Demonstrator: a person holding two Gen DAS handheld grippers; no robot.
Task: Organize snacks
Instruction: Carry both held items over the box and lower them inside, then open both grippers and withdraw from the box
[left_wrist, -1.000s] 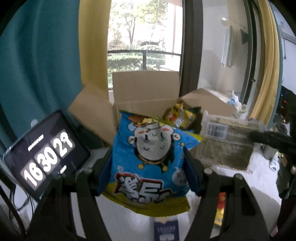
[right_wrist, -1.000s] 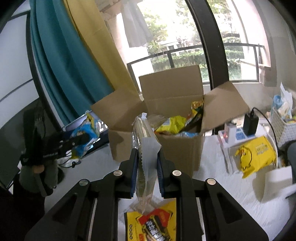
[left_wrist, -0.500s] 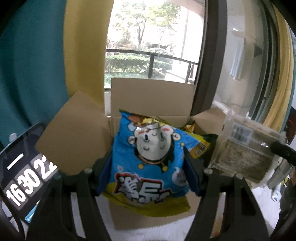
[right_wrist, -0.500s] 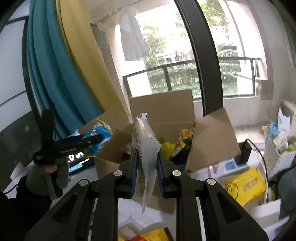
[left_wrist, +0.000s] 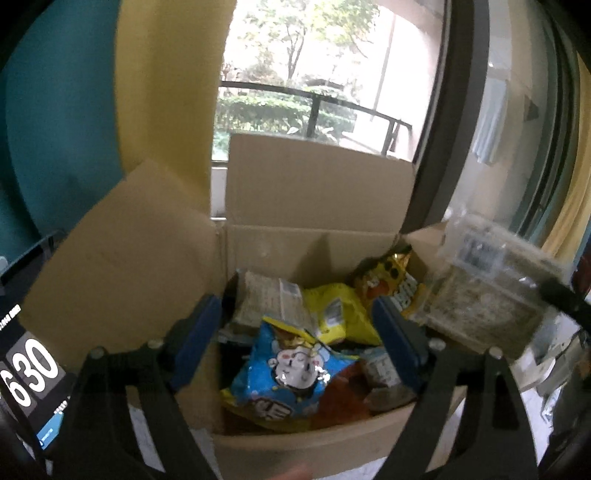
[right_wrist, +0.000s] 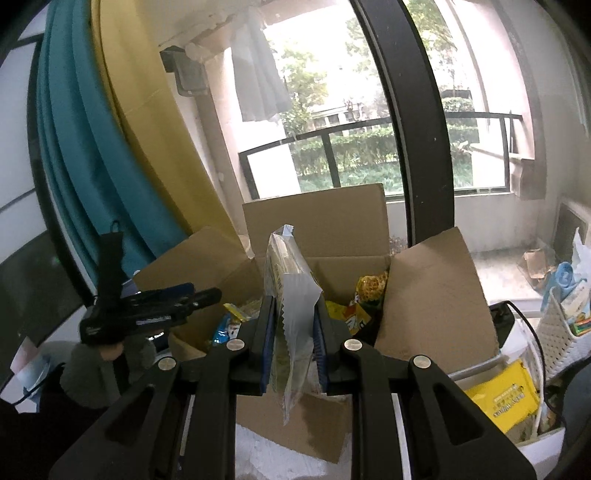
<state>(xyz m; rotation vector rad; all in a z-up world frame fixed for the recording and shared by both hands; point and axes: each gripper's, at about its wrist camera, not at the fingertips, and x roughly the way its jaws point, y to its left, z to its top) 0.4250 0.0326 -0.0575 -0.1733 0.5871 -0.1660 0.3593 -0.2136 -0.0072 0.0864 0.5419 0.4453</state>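
Note:
An open cardboard box (left_wrist: 317, 192) holds several snack bags. On top of them, near the front, lies a blue cartoon snack bag (left_wrist: 291, 373). My left gripper (left_wrist: 297, 336) hovers over the box, its jaws opening, and the blue bag has dropped clear below the pads. My right gripper (right_wrist: 293, 347) is shut on a clear seaweed pack (right_wrist: 291, 295), held upright just before the box (right_wrist: 424, 295). The same seaweed pack (left_wrist: 487, 291) shows at the box's right side. The left gripper (right_wrist: 201, 297) reaches in over the left flap.
A tablet clock (left_wrist: 29, 369) stands left of the box. To its right sit a black charger (right_wrist: 500, 321), a yellow pack (right_wrist: 506, 398) and a white basket (right_wrist: 561, 325). Curtains and a dark window post (right_wrist: 417, 147) stand behind.
The left gripper moved over the box and let go of the blue bag, which now lies inside. The right gripper carried the seaweed pack closer to the box.

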